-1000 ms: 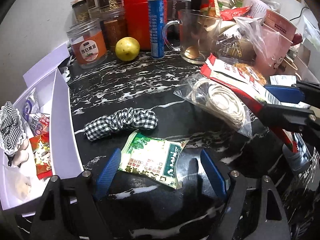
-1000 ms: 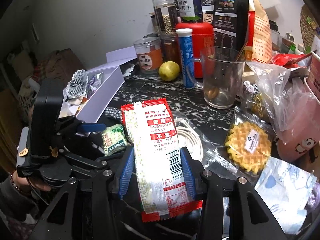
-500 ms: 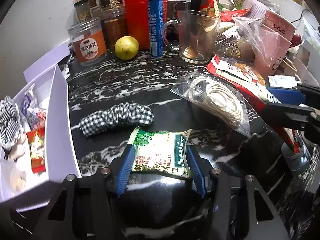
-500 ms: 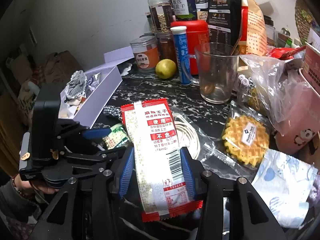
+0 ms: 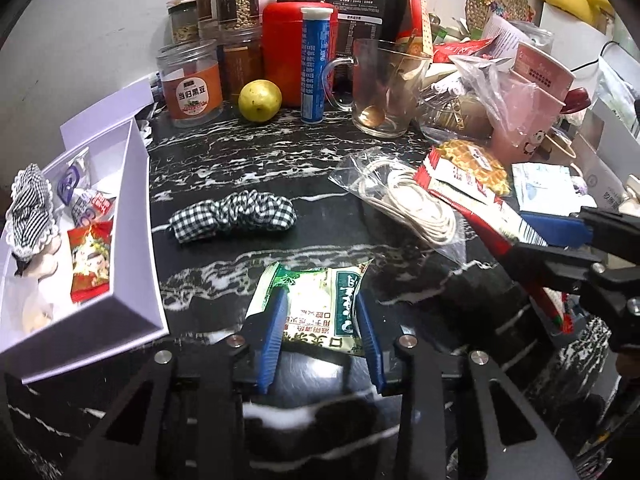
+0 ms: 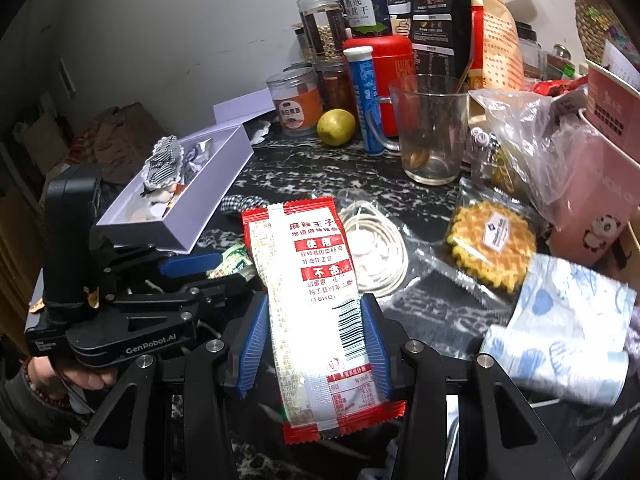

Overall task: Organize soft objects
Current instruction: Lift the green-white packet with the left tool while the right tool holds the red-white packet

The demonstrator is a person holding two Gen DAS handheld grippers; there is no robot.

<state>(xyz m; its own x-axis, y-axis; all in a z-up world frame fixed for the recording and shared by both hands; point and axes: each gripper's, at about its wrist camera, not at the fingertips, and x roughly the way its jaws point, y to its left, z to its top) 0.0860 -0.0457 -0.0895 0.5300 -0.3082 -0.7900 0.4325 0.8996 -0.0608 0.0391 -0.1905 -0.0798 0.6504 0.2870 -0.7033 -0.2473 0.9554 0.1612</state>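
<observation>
A green and white snack packet [image 5: 308, 284] sits between the blue pads of my left gripper [image 5: 320, 296], just over the black marble counter [image 5: 240, 152]. The jaws are closing and the pads press its sides, which buckle. My right gripper [image 6: 314, 304] is shut on a long red and white snack packet [image 6: 308, 248], held above the counter. That gripper [image 5: 532, 240] also shows at the right edge of the left wrist view. A black and white checked scrunchie [image 5: 236, 216] lies beyond the green packet.
A white open box [image 5: 136, 208] at the left holds a checked fabric piece and small packets. A bagged white cable [image 5: 408, 200], wrapped waffle [image 6: 492, 240] and blue-white packet [image 6: 568, 312] lie right. Jars, red tin [image 5: 288, 40], lemon [image 5: 260, 100], glass mug [image 5: 384, 88] line the back.
My left gripper's jaws have come together from wide apart onto the green packet, which now buckles between the pads. The right gripper keeps its hold on the red packet and has shifted slightly.
</observation>
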